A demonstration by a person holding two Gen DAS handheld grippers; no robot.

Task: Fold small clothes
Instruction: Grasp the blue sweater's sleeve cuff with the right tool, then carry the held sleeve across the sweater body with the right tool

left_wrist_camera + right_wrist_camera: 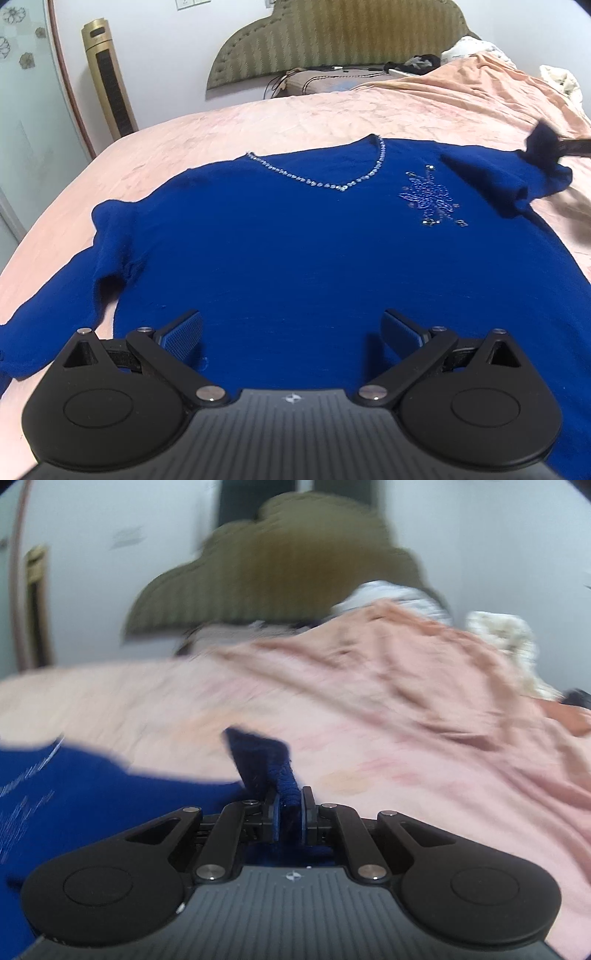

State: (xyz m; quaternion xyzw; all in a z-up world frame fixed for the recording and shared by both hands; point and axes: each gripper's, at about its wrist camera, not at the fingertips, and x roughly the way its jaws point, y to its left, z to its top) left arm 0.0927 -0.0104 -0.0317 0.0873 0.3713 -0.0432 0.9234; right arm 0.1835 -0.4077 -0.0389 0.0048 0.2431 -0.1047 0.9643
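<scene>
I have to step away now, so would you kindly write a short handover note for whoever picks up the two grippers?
Left gripper: open, hovering over the lower front of the sweater, holding nothing.
Right gripper: shut on the sleeve cuff, lifted off the bed; this view is blurred by motion.
Sweater: face up on the bed, neckline toward the headboard, other sleeve lying out to the side.
Done: sweater spread out, one sleeve gripped.
Left: probably bring that sleeve across the body, fold the other sleeve in, then fold the body.
</scene>
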